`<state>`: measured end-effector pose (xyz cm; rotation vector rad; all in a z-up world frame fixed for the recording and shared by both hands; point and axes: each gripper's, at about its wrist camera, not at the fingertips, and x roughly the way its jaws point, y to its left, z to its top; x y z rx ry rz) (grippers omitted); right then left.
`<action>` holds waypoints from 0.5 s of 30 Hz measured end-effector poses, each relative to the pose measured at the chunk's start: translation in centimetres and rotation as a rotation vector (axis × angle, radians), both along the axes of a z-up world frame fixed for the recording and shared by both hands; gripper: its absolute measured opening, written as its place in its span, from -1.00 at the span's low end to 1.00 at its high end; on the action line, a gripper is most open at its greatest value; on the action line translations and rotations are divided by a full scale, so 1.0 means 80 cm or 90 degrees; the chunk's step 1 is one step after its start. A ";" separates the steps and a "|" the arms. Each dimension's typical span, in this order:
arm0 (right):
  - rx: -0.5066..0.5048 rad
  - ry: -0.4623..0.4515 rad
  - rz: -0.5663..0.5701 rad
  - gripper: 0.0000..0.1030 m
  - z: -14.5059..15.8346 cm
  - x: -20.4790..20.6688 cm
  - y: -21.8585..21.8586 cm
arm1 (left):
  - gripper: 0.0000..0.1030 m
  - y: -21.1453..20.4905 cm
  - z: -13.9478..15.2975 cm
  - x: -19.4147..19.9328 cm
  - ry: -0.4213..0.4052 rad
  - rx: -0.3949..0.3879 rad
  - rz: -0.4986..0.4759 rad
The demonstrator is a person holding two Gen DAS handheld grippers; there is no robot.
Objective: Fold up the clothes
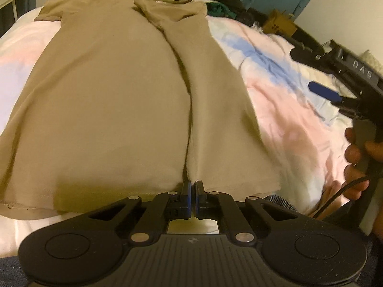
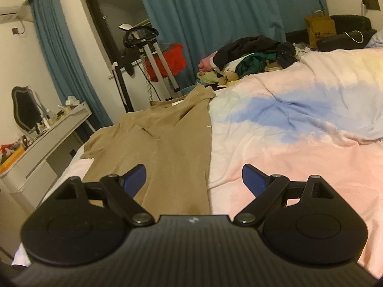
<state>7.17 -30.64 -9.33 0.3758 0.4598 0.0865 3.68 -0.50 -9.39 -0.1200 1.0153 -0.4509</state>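
Note:
A tan T-shirt (image 1: 107, 95) lies flat on the bed, collar at the far end, with its right side folded in over the body along a long crease. My left gripper (image 1: 192, 187) is at the near hem, right where that crease ends, and its blue pads are shut on the hem fabric. The right gripper (image 2: 194, 177) hangs open above the shirt's (image 2: 172, 138) right edge with nothing between its fingers. In the left wrist view one of its blue fingers (image 1: 323, 92) shows at the right, with a person's hand (image 1: 354, 153) on the handle.
The pastel pink, blue and white bedspread (image 2: 299, 131) stretches to the right of the shirt. A pile of mixed clothes (image 2: 253, 55) sits at the far end, with a brown paper bag (image 2: 319, 30) beyond it. A white desk (image 2: 47, 138) and a steamer stand (image 2: 153, 55) are off the bed's left side.

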 end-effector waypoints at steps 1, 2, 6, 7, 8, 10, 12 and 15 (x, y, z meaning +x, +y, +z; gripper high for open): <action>-0.001 -0.002 0.004 0.72 0.001 -0.001 0.002 | -0.91 0.001 0.005 -0.001 -0.009 -0.003 0.001; -0.002 -0.003 0.008 0.72 0.002 -0.002 0.003 | -0.86 0.002 0.010 -0.004 -0.023 -0.001 0.001; -0.005 -0.018 0.019 0.72 0.009 -0.010 0.007 | -0.05 -0.005 0.032 -0.010 -0.095 0.024 0.012; -0.004 -0.023 0.021 0.72 0.011 -0.012 0.008 | 0.07 -0.009 0.039 -0.008 -0.113 0.029 0.017; -0.004 -0.029 0.024 0.72 0.013 -0.015 0.009 | 0.21 -0.011 0.048 -0.006 -0.134 0.036 0.024; -0.009 -0.039 0.026 0.72 0.016 -0.018 0.011 | 0.36 -0.019 0.067 0.002 -0.171 0.048 0.037; -0.015 -0.047 0.026 0.72 0.018 -0.020 0.013 | 0.63 -0.022 0.093 0.009 -0.218 0.059 0.043; -0.023 -0.054 0.024 0.72 0.019 -0.021 0.015 | 0.77 -0.029 0.118 0.021 -0.286 0.071 0.058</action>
